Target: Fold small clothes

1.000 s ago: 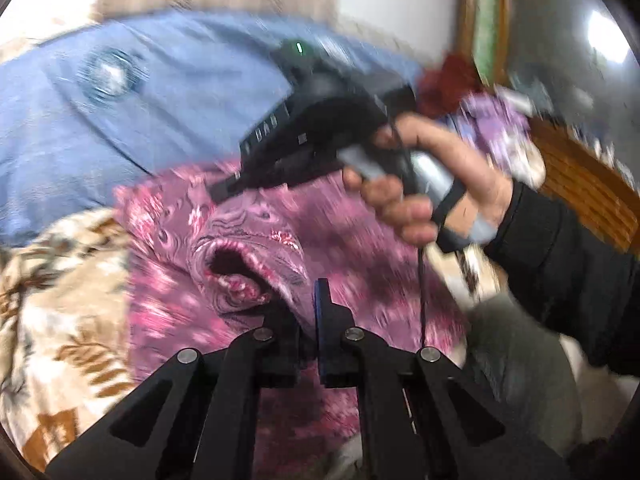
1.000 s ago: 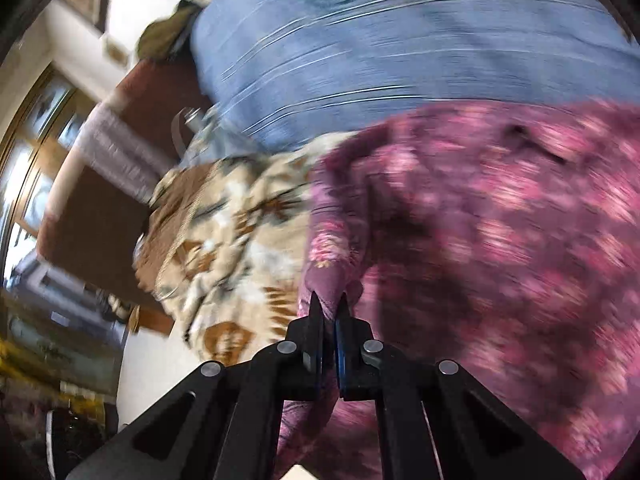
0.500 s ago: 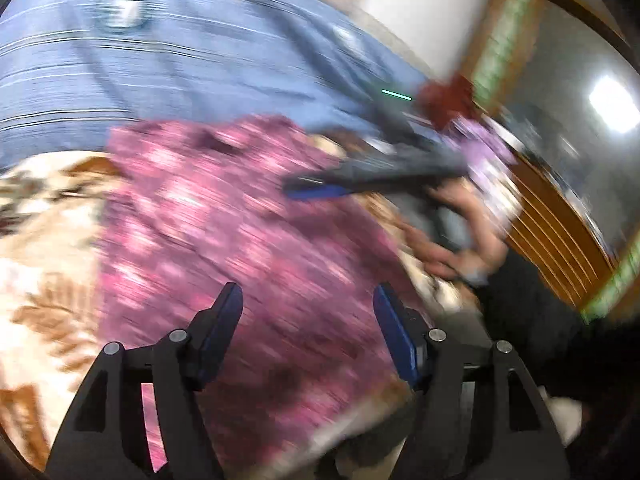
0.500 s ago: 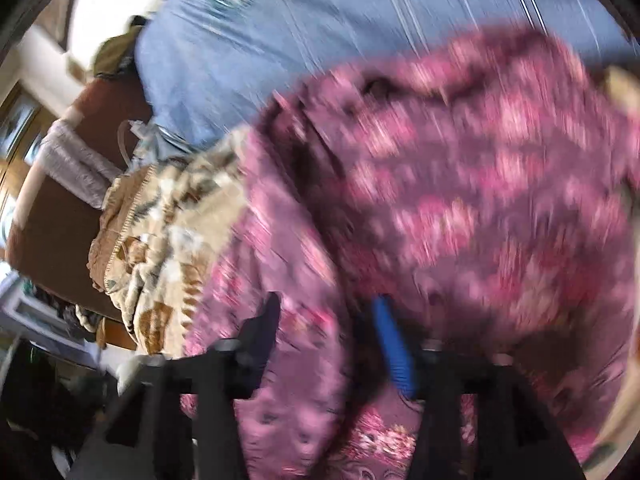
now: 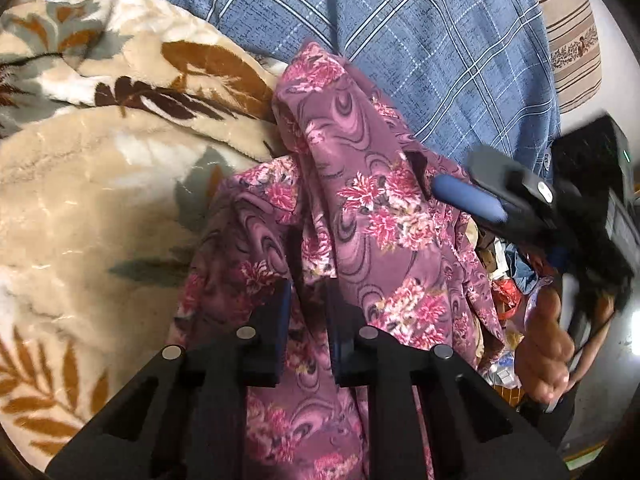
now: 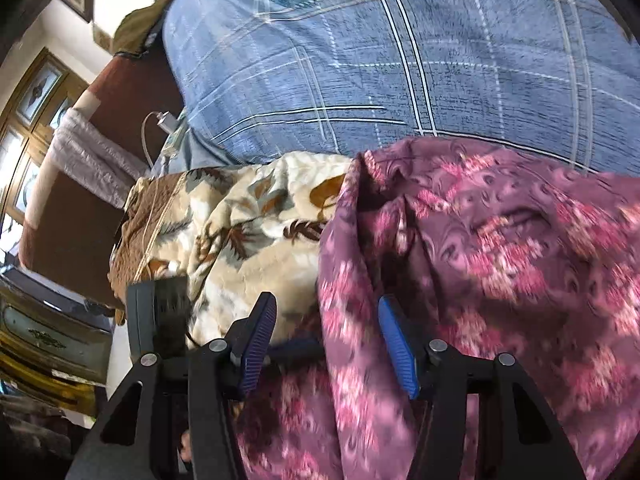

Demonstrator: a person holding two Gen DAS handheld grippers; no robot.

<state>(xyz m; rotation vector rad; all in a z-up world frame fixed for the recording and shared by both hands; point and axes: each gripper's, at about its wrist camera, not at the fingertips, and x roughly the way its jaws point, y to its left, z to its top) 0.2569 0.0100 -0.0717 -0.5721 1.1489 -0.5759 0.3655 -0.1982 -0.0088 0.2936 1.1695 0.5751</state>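
A purple floral garment (image 5: 380,208) lies crumpled on the bed, partly over a beige leaf-print blanket (image 5: 100,200). My left gripper (image 5: 308,316) is low over its near part. Its jaws are closing and stand narrow, with a raised fold of the cloth pinched between them. My right gripper (image 6: 328,340) is open, with the garment's (image 6: 500,260) left edge lying loosely between its blue pads (image 6: 400,348). In the left wrist view the right gripper (image 5: 476,184) hovers over the garment's right side, held by a hand (image 5: 544,352).
A blue checked bedsheet (image 6: 360,60) covers the bed beyond the garment. The blanket (image 6: 248,220) bunches to the left. A white charger and cable (image 6: 164,120) lie by the brown headboard (image 6: 80,200). A striped pillow (image 5: 572,32) and floor clutter (image 5: 508,272) are on the right.
Both grippers let go of the garment and opened wide. The left one then rolled, dropped lower and narrowed onto a new fold. The right one stays open and has shifted over the garment's left edge.
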